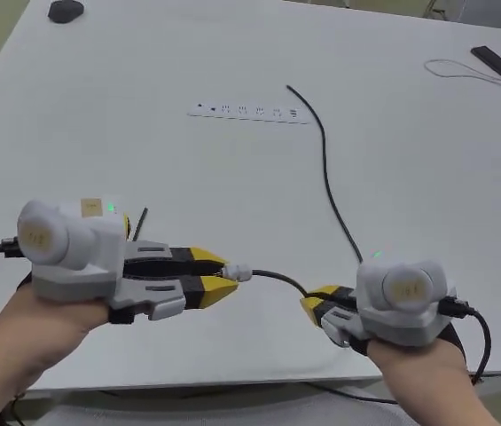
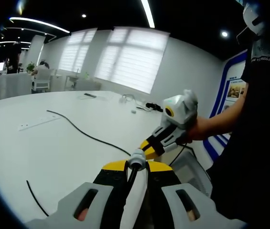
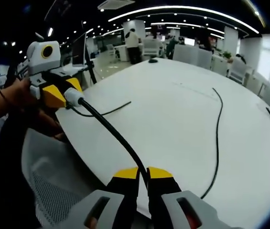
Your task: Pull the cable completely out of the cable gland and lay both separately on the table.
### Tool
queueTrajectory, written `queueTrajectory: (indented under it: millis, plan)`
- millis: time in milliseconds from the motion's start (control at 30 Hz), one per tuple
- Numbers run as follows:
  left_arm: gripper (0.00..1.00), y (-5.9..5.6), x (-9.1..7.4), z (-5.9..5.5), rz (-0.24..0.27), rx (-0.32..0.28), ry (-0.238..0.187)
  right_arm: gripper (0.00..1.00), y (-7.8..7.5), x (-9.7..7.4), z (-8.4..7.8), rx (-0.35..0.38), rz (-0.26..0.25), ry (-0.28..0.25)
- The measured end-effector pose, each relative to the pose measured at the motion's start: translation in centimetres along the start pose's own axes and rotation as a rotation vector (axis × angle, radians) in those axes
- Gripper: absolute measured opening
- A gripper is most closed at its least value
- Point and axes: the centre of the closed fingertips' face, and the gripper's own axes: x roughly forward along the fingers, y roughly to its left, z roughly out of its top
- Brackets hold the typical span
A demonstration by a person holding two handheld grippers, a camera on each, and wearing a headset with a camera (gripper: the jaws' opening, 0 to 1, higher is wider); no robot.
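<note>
My left gripper point(image 1: 223, 276) point(image 2: 137, 168) is shut on the white cable gland point(image 1: 237, 272) point(image 2: 136, 159), held just above the table's front edge. A black cable point(image 1: 277, 279) point(image 3: 112, 131) runs from the gland's mouth to my right gripper point(image 1: 314, 306) point(image 3: 143, 174), which is shut on it a short way along. Past the right gripper, the cable point(image 1: 325, 169) trails over the table toward the back. A short black tail point(image 1: 139, 224) point(image 2: 33, 197) pokes out behind the left gripper. The gland point(image 3: 72, 96) and the left gripper point(image 3: 58, 93) appear at the upper left of the right gripper view.
A white power strip point(image 1: 250, 112) lies mid-table. A dark round object point(image 1: 66, 11) sits at the back left, and a black device point(image 1: 496, 60) with a thin white cord at the back right. The white table point(image 1: 188, 346) ends just below both grippers.
</note>
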Motion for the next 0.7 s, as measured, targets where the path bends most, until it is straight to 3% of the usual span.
queueTrajectory:
  millis: [433, 567, 700]
  plan:
    - [0.15, 0.3, -0.1, 0.2, 0.009, -0.016, -0.004, 0.05, 0.2, -0.5, 0.1, -0.058, -0.001, 0.020]
    - [0.15, 0.3, 0.0, 0.2, 0.002, -0.013, 0.004, 0.12, 0.5, -1.1, 1.0, -0.094, 0.002, 0.005]
    - [0.15, 0.2, 0.0, 0.2, 0.003, -0.013, 0.008, 0.20, 1.5, -1.6, 2.7, -0.193, 0.015, -0.015]
